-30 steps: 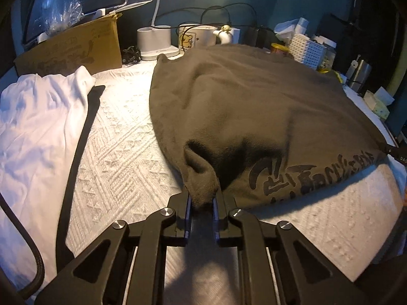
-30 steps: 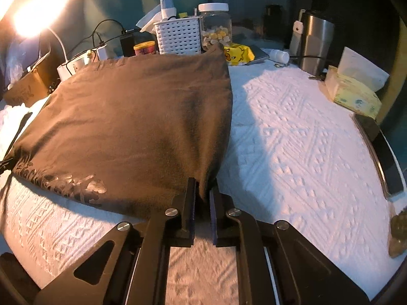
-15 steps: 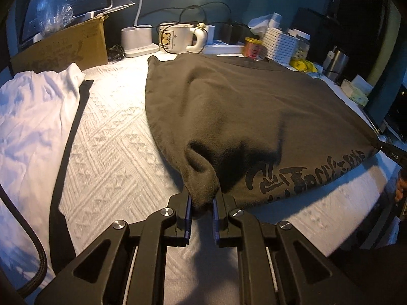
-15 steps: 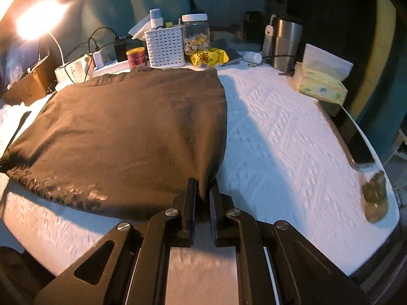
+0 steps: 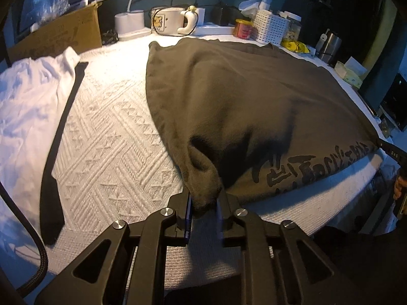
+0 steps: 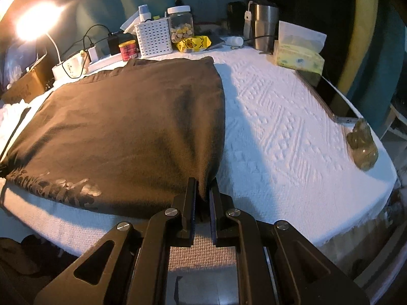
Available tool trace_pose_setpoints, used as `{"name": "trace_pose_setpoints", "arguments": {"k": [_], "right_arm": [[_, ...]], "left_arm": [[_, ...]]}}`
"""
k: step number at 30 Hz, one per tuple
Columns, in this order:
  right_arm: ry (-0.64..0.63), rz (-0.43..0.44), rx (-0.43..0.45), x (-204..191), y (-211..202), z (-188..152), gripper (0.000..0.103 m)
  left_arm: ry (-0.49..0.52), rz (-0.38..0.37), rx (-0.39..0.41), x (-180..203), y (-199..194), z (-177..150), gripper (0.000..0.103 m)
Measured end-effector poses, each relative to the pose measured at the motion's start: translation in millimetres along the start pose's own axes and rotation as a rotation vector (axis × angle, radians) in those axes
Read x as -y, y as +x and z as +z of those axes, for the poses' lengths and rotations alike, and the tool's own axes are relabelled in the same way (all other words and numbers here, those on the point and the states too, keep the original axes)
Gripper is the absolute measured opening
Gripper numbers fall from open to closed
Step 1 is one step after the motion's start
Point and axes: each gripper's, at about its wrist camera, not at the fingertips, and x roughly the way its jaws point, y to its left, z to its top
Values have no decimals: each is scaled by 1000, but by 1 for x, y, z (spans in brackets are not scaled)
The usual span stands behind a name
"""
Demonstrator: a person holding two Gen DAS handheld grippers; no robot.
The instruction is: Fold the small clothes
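— Olive-brown cotton T-shirt [image 5: 229,96] with black printed lettering: state its position relative to your claws.

— It lies flat on the white woven table cover [image 5: 106,152]. From my left claw [image 5: 203,203] the body of the shirt spreads from 12 o'clock round to 2 o'clock. From my right claw [image 6: 202,198] it spreads from 12 o'clock back to 10 o'clock. The lettered near hem runs along the 9-to-3 line, with one claw at each of its corners. The collar end lies farthest from me, at 12 o'clock.

— Long axis?

— Near hem to collar, that is 6 to 12 o'clock. Neither hand is nearer; each is at its own corner.

— Left claw: state.

— The jaws have just been opening. A bunched corner of the shirt sits between them and fills the gap, and the fabric rises in a ridge toward the pads. I judge this a slackening grip, not a full release.

— Right claw: state.

— Clenched on the right near corner. The jaws stand almost together, with a thin fold of fabric pinched between the pads.

— What does the coming move turn on?

— In my judgement, on the hem staying square to the 6-to-12 axis. If the left corner drops free while the right is held, the hem may skew toward 3 o'clock.

— Obstructions?

— A crumpled white garment [image 5: 25,101] and a flat black strap [image 5: 63,127] lie at 9 to 10 o'clock of the left claw, well apart from the shirt.
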Motion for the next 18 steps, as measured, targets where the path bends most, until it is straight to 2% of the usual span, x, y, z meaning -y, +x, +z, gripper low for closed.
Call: {"name": "trace_pose_setpoints", "arguments": {"k": [4, 5, 6, 7, 8, 18], "right_arm": [[12, 6, -7, 4, 1, -1, 10], [15, 13, -13, 5, 0, 0, 11], [17, 14, -22, 6, 0, 0, 15], [18, 8, -27, 7, -1, 1, 22], [20, 3, -30, 7, -2, 3, 25], [53, 3, -6, 19, -8, 31, 27]], "left_arm": [[-8, 30, -1, -9, -10, 2, 36], [-13, 36, 7, -13, -13, 3, 43], [-19, 44, 17, -16, -17, 4, 50], [-25, 53, 29, -19, -20, 7, 53], [-31, 63, 42, -24, -23, 10, 56], [-55, 111, 69, -40, -7, 46, 57]]}}
